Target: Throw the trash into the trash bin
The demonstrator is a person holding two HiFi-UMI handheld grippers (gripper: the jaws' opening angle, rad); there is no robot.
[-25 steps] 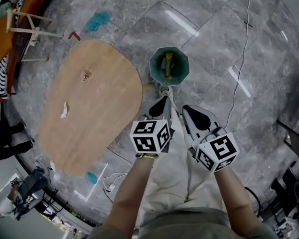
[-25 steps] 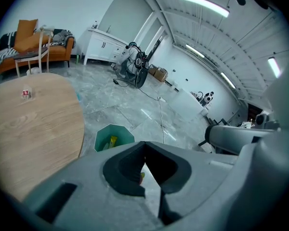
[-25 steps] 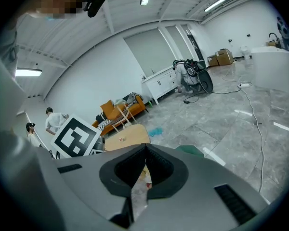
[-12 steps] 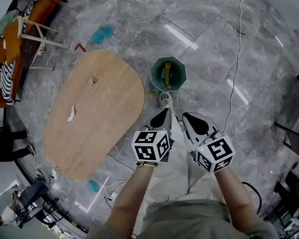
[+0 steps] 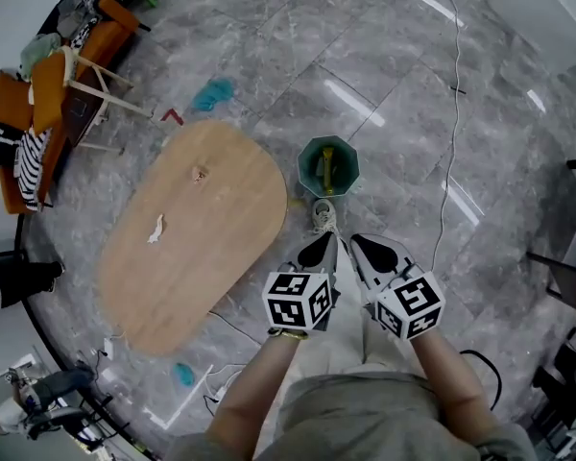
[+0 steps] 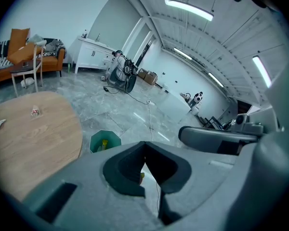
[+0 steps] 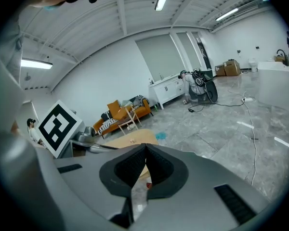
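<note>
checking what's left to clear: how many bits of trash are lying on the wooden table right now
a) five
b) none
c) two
c: only two pieces lie on the wooden table, a white crumpled scrap and a smaller scrap nearer its far end.

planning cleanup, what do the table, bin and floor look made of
Table: wood or wood-look laminate, matte, grain visible.
Trash bin: probably plastic, smooth green walls.
Floor: polished grey stone or tile, veined, reflecting the ceiling lights, joints visible.
</note>
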